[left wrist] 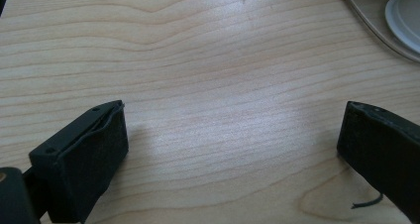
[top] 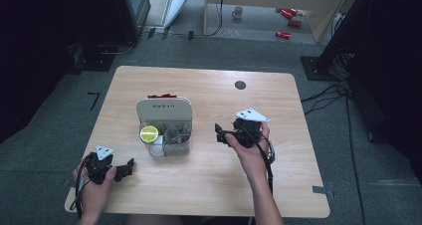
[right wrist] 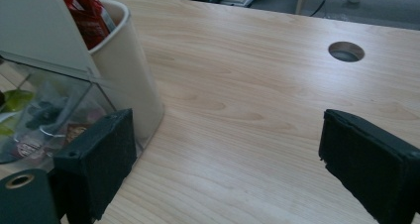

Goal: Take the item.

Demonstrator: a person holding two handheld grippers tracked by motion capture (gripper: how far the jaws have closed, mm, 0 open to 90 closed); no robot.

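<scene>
Counter [top: 209,185]: a pale wooden top with rounded corners, standing on grey carpet; a round cable hole [top: 240,84] sits near its far edge, also visible in the right gripper view [right wrist: 346,51].

Organizer [top: 164,108]: a white-backed holder with a clear front bin, standing upright left of the counter's centre, between the two tongs and nearer the right ones. In the right gripper view its cream cup section [right wrist: 130,70] holds a red packet [right wrist: 84,8], and its clear bin [right wrist: 54,112] holds small wrapped items, too blurred to identify.

Right tongs [top: 219,133]: held in the person's right hand [top: 249,145] just right of the organizer, pointing towards it, apart from it. Its own view [right wrist: 225,159] shows the jaws spread wide with only bare wood between them; the left jaw lies close beside the bin's corner, and whether it touches cannot be told.

Left tongs [top: 128,166]: held in the left hand [top: 94,185] near the counter's front left corner, well apart from the organizer. Its own view [left wrist: 233,149] shows the jaws wide apart over bare wood, gripping nothing.

Lime disc [top: 149,133]: a round yellow-green lid or slice, possibly, at the bin's front left.

White lid [top: 157,149]: a round piece at the organizer's front edge, its rim seen in the left gripper view [left wrist: 403,18].
</scene>
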